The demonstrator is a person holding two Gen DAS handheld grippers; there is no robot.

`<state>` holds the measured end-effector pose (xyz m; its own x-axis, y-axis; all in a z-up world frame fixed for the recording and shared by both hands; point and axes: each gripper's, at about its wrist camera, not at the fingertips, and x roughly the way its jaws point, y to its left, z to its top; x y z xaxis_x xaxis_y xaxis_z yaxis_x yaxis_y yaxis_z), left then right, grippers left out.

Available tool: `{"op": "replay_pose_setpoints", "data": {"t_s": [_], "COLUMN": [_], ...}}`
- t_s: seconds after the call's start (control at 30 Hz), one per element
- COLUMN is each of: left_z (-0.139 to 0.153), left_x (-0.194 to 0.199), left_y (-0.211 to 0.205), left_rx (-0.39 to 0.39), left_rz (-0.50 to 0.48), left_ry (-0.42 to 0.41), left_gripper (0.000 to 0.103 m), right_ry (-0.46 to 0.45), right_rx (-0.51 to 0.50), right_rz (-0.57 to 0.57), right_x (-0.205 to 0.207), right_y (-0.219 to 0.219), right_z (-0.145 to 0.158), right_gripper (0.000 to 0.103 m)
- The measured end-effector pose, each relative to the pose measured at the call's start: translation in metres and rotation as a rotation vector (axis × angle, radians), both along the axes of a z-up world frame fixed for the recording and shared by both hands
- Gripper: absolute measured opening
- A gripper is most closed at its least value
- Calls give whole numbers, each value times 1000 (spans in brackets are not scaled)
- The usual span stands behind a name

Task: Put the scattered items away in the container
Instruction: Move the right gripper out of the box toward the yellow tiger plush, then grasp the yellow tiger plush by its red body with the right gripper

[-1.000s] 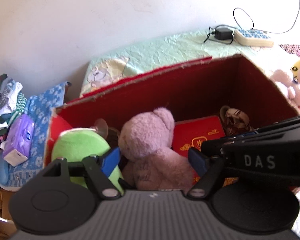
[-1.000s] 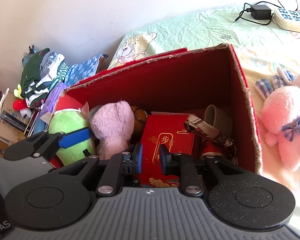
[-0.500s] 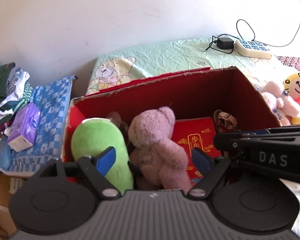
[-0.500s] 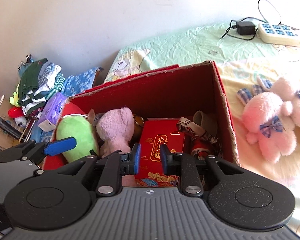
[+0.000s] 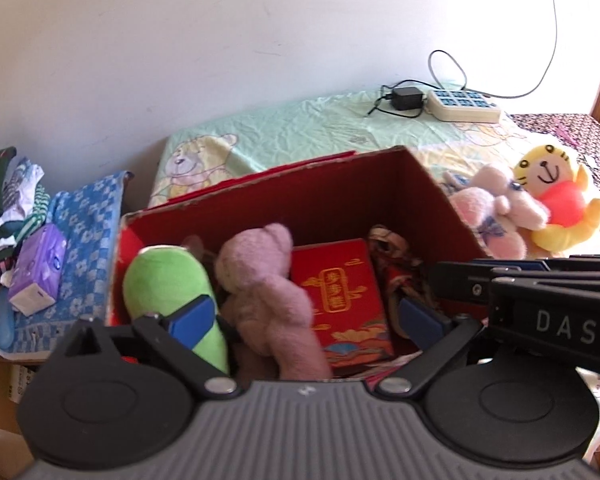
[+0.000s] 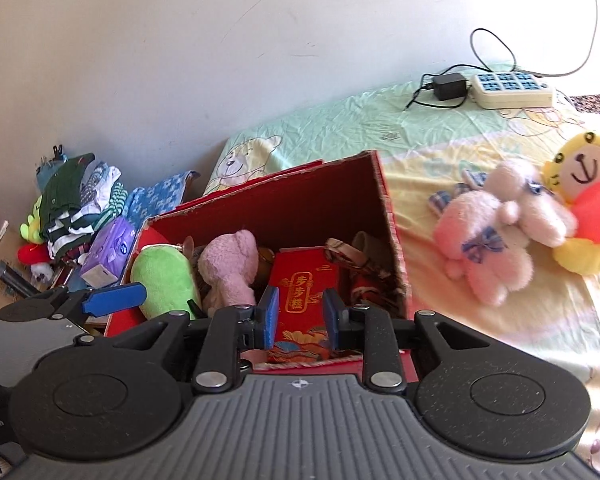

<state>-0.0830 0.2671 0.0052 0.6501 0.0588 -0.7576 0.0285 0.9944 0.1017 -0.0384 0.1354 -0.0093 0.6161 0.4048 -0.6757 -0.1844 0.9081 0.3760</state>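
Left gripper point(image 5: 306, 322): blue pads spread wide, nothing between them, poised above the near edge of the red box point(image 5: 340, 196). Right gripper point(image 6: 298, 316): pads parted by a narrow gap, also empty, held over the same near edge.

Inside the box, side by side from the left: green plush point(image 5: 168, 280), mauve teddy bear point(image 5: 264, 284), red gift box point(image 5: 340, 296) with gold characters, then a tangle of plaid strap point(image 6: 346, 252) at the right end.

Out on the yellow sheet to the right of the box, touching each other: pink bunny point(image 6: 484, 244) and yellow tiger toy point(image 6: 588, 200).

Seen fully only from the right wrist: the bunny's whole body, plus the left gripper's blue pad point(image 6: 114, 300) jutting in from the left. Seen only from the left wrist: the right gripper's black body with "DAS" lettering point(image 5: 564, 326). Farther back in both: power strip point(image 5: 464, 106) on the green sheet.
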Motion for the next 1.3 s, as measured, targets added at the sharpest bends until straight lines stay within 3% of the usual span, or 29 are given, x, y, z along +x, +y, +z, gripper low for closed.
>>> {"op": "replay_pose_setpoints", "data": {"t_s": [0.43,0.8,1.03,1.3], "left_z": [2,2,-5,-23], "left_x": [3,2,19,51], "left_y": [-58,-143,-195,-240], "left_rx": [48,115,97,94], "left_rz": [86,114,115,62], "left_ry": [30,-1,20,70], "left_gripper": [99,99,99,99], "right_ry": [28,52,64,75], "right_rx": [63,145,155,171], "right_rz": [88,219,227,141], "right_x": [4,16,27,38], "right_y": [-53,-130,-186,-238], "right_z": [-3,-12,-18,-29], "right_gripper": [27,28,29,30]}}
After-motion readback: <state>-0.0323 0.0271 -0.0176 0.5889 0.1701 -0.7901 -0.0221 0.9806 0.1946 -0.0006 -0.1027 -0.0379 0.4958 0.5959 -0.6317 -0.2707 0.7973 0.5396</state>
